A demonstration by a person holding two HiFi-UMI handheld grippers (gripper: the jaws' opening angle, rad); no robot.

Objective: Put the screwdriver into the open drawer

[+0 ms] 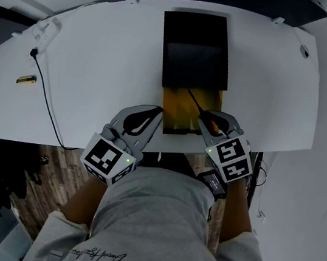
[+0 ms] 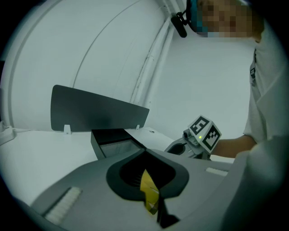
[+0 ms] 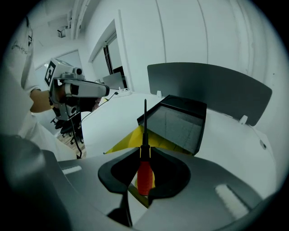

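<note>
- The right gripper [image 1: 207,120] has its fingers clamped on the screwdriver [image 3: 143,176]. The red handle sits in the hollow between them, and the tips pinch the black collar.
- The thin dark shaft points forward, away from the person, over the right part of the yellow drawer [image 1: 176,107].
- So the screwdriver is held above the open drawer and is not lying inside it. If the tip touches something, I cannot tell.
- The drawer is pulled out from a black drawer cabinet [image 1: 195,49], which stands on the white table [image 1: 101,55].
- The left gripper [image 1: 157,112] is just beside the left front corner of the drawer. Its fingers are together at the tips, with nothing between them.
- In the left gripper view, a piece of the yellow drawer shows through the hollow behind the tips.
- A black cable [image 1: 45,99] runs across the left side of the table to its front edge.
- A dark panel [image 3: 212,85] stands upright behind the cabinet.
</note>
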